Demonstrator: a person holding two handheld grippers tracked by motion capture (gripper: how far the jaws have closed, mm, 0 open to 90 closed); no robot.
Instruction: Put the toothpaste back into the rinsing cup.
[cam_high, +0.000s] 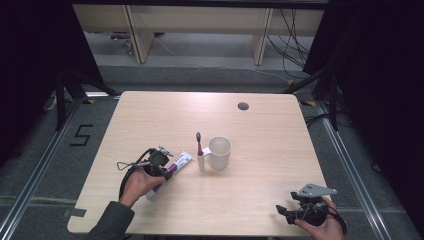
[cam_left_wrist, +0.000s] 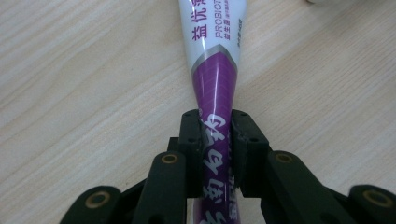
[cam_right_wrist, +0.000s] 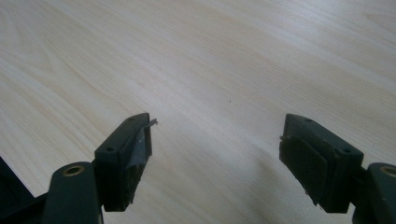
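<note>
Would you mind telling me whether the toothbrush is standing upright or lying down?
Upright: the toothbrush stands bristles-up in the holder on the side of the white cup, on the table.

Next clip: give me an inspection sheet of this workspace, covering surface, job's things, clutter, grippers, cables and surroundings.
Surface: light wooden table, with a round grommet hole near the far edge.
Job's things: purple and white toothpaste tube lying flat on the table; white cup upright at the centre, with a toothbrush standing head up in a holder on its side.
Clutter: nothing seen.
Grippers: left gripper has its jaws clamped on the tube's purple end; right gripper sits at the near right table edge, jaws wide open with nothing between them.
Cables: a cable loops from the left gripper; loose cables lie on the floor behind.
Surroundings: grey floor, a floor mark "5", wooden furniture legs beyond, dark drapes at both sides.
</note>
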